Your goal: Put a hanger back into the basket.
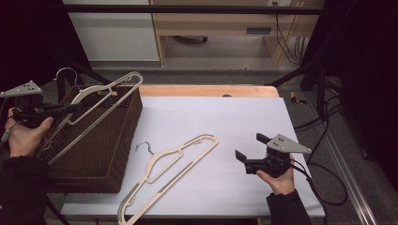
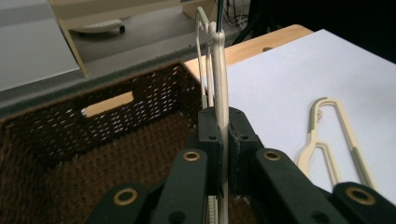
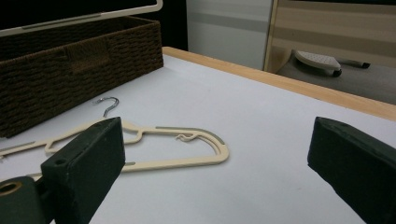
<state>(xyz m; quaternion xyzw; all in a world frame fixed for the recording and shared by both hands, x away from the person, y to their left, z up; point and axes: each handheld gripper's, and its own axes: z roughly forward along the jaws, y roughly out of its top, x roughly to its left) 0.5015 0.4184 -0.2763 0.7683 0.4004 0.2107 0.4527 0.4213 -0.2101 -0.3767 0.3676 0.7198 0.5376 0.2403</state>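
One cream hanger [image 1: 94, 105] is clamped in your left claw [image 2: 223, 140] over the wicker basket [image 1: 119, 145] at the table's left edge, not yet laid in. The second hanger [image 1: 171, 166] lies mid-table near the front edge; your right claw [image 1: 248, 147] stands apart, empty, beside it.

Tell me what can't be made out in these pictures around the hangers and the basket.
- Basket floor: high view, held hanger and near wall cover part of it; contents unclear.
- Held hanger's lower end: left gripper view, hidden behind the shut left hand-held gripper.
- Table hanger: high view, its far tip runs off the bottom edge.
- Same hanger, right gripper view: one arm hidden behind the open right hand-held gripper.
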